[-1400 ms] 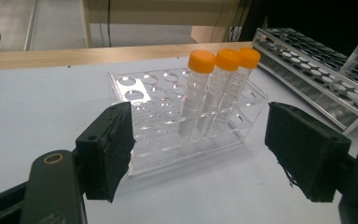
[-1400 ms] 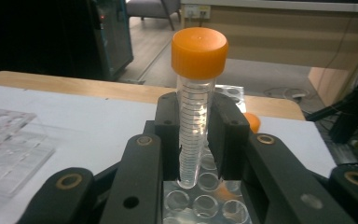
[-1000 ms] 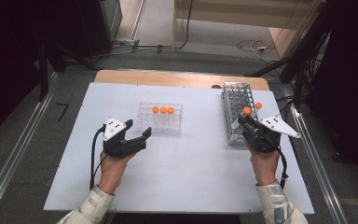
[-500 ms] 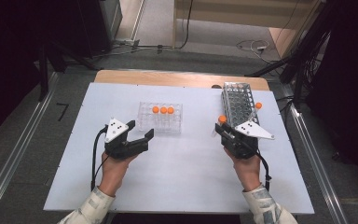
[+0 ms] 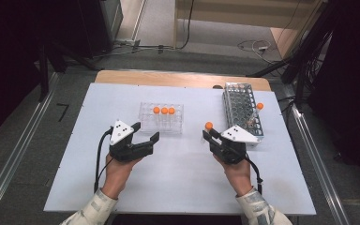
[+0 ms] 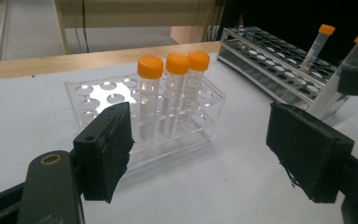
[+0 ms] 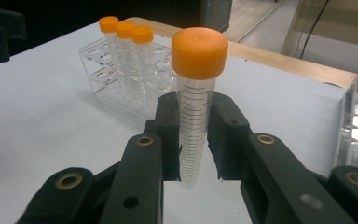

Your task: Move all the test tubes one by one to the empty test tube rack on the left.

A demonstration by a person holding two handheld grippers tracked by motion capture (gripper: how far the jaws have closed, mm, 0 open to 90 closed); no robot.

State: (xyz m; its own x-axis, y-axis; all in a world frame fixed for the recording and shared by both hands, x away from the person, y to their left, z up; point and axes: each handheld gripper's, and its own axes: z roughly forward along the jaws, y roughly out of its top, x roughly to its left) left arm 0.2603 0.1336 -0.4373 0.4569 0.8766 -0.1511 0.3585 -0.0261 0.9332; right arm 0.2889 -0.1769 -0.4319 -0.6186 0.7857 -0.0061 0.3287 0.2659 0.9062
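right gripper (image 7: 193, 140) clamped on orange-capped clear plastic tube (image 7: 196, 100), mid-carry; next: lower into clear acrylic rack (image 5: 163, 118). left gripper (image 6: 214, 154) wide open, empty.

No legible text, labels or numbers.

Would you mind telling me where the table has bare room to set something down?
The white table is bare between the two hands, in front of the clear rack, and along its left edge. It is crowded at the right, around the metal rack and the right gripper.
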